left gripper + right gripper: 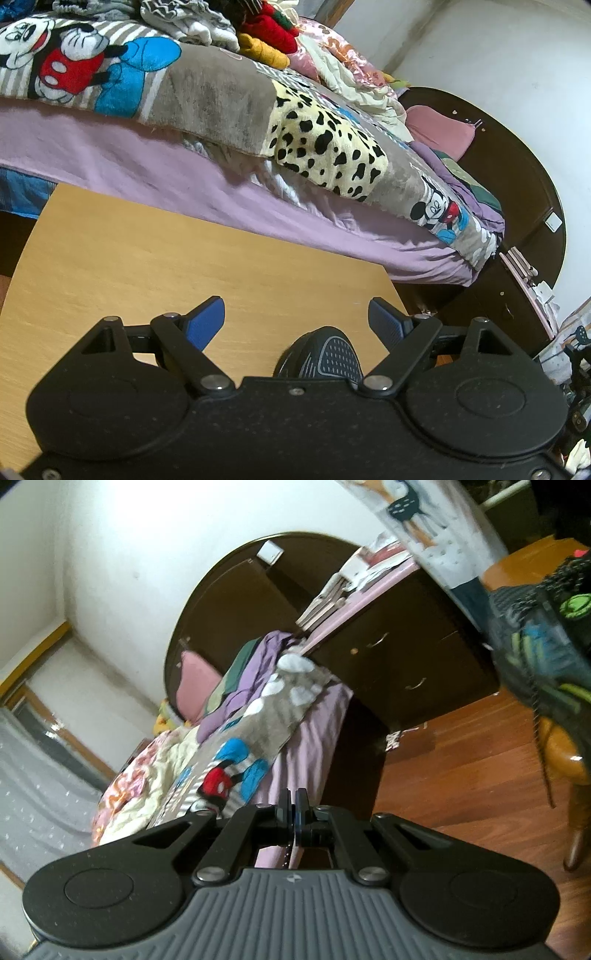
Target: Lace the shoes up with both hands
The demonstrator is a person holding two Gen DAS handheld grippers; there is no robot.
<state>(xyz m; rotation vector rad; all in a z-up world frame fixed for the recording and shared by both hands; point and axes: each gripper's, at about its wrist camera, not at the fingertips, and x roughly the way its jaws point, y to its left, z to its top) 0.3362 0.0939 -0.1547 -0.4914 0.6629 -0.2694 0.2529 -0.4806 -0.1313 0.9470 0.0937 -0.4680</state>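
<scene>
In the left wrist view my left gripper point(297, 319) stands open over a light wooden table point(129, 258). The rounded toe of a dark shoe point(321, 356) shows just below and between its blue pads point(207, 321), which do not touch it. In the right wrist view my right gripper point(293, 808) is shut, and a thin speckled strand of lace point(287, 853) runs down from behind its pads. A dark shoe with green and blue marks point(543, 638) is blurred at the right edge. A speckled lace point(541, 746) hangs from that shoe.
A bed with a lilac sheet point(147, 166) and a cartoon-mouse blanket point(92, 66) runs along the table's far edge. A dark headboard point(229, 602) and dark dresser point(399, 657) stand behind. A wooden chair point(569, 753) stands on the wood floor point(461, 775).
</scene>
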